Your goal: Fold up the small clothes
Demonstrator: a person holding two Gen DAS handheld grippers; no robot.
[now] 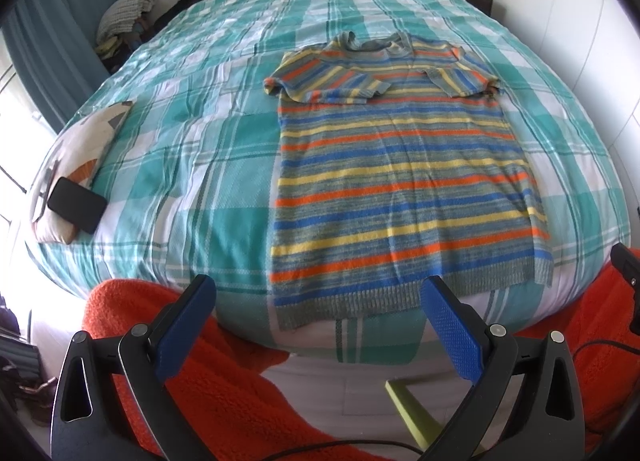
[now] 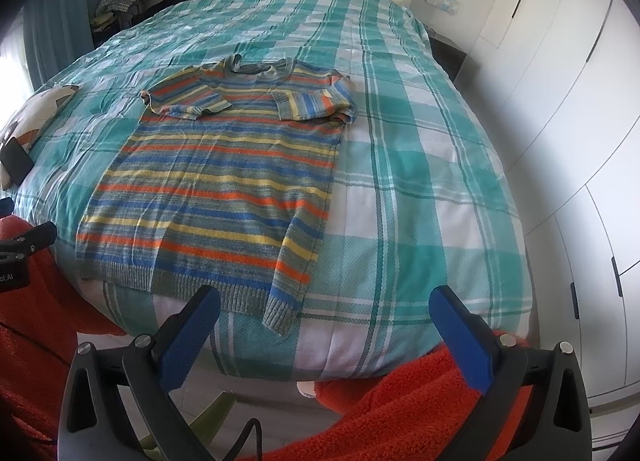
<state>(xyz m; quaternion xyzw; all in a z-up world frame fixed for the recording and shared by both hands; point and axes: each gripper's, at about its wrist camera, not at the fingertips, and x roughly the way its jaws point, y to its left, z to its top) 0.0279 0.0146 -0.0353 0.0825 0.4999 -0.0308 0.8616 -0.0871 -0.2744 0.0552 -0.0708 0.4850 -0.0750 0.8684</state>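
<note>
Left wrist: striped sweater [image 1: 400, 165] on plaid bedspread [image 1: 192, 189].

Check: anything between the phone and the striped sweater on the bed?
Nothing: only bare plaid bedspread separates phone from striped sweater, clearest in the left wrist view.

The left gripper [image 1: 316, 293] was held with its 2 blue-padded fingers [image 1: 186, 325] spread wide apart, nothing being gripped between them. The right gripper [image 2: 326, 303] was likewise held with its 2 fingers [image 2: 460, 335] set wide and nothing clasped. Both were pointed forward and slightly downward. In the right wrist view, part of the left gripper's black body was seen at the far left, level with the right one.
</note>
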